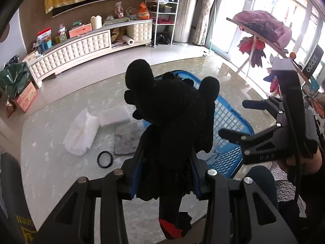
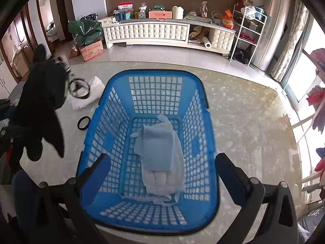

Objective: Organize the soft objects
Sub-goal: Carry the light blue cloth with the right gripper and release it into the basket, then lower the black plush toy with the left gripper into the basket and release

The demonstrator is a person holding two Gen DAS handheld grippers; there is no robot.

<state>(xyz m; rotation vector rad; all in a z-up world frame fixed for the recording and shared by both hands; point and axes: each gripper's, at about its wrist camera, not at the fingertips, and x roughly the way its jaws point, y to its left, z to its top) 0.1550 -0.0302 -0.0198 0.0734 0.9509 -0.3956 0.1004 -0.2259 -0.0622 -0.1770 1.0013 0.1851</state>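
While the left claw (image 1: 164, 174) is clamped on a black plush (image 1: 170, 109), its blue pads pressing the toy's lower body from both sides, the plush stands up out of the grip with its rounded limbs toward 12 o'clock and a red patch (image 1: 170, 228) hanging below the fingers at 6 o'clock. In the left wrist view the toy covers much of the blue basket (image 1: 231, 120) that sits behind it on the pale marbled counter (image 1: 52, 142). At 9 o'clock of the toy lie two white pads (image 1: 81, 134), a grey cloth (image 1: 125, 140) just beside them, and a black ring (image 1: 105, 159) near the cloth's lower edge. The right claw (image 1: 235, 120) shows at 3 o'clock of that view, spread wide with nothing between its fingers. In the right wrist view the right claw (image 2: 162, 162) hangs over the basket (image 2: 113, 93), its jaws gaping to either side of the basket's near half and gripping nothing. A light blue cloth (image 2: 160, 150) lies on the basket floor, on top of a white fabric (image 2: 162, 185) that spreads toward 6 o'clock. The plush (image 2: 44, 105) appears at 9 o'clock of the basket, off its rim and above the counter (image 2: 243, 122). The ring (image 2: 83, 123) lies on the counter just beside the basket's left wall, and a white pad (image 2: 89, 95) rests at 10 o'clock of the basket.
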